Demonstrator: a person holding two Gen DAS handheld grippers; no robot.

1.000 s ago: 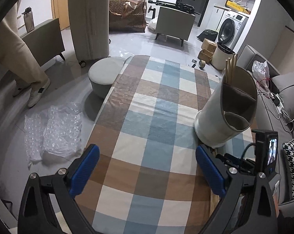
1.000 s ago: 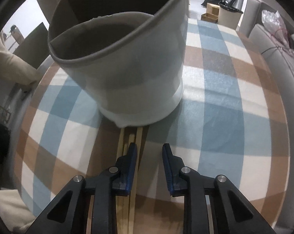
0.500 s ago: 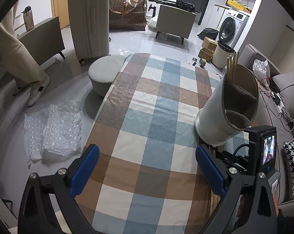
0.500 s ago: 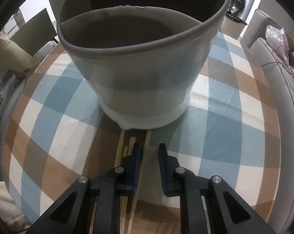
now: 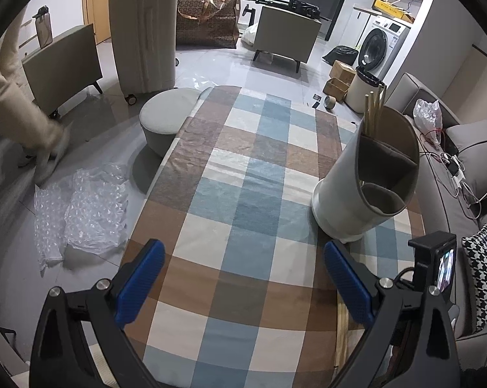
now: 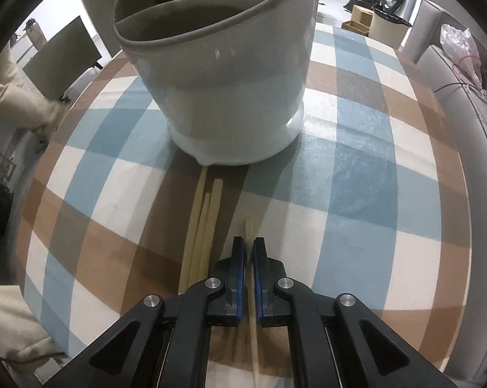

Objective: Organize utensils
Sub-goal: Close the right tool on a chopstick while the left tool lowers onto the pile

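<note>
From the left wrist view, the left tongs (image 5: 243,278) hang wide apart with nothing between their blue pads, above a desk (image 5: 250,168) covered in a checked cloth of blue, brown and cream. Ahead of them and to the right stands the pale utensil holder (image 5: 350,194), its grey-lined inside split into compartments; a few wooden chopsticks (image 5: 373,110) stick up from the far one. Just right of the right pad, more chopsticks lie flat at the desk's edge. Beyond the holder to the right runs a grey sofa (image 5: 470,148) with a houndstooth cushion (image 5: 484,278) and a tangle of cables. Left of the tongs, on the glossy tiled floor, lies crumpled bubble wrap (image 5: 81,207); farther ahead sit a round grey pouf (image 5: 166,116), a tall pale suitcase (image 5: 143,26), a low armchair and, far right, a washing machine (image 5: 382,42). A person's light trouser leg (image 5: 14,113) shows at the left edge.

From the right wrist view, the right tongs (image 6: 249,255) are pinched nearly together on a single chopstick (image 6: 250,229), whose tip pokes out just ahead of the pads and whose length runs back beneath them. Just left of the tongs three loose chopsticks (image 6: 201,223) lie side by side on the cloth, pointing toward the holder's base directly ahead.
</note>
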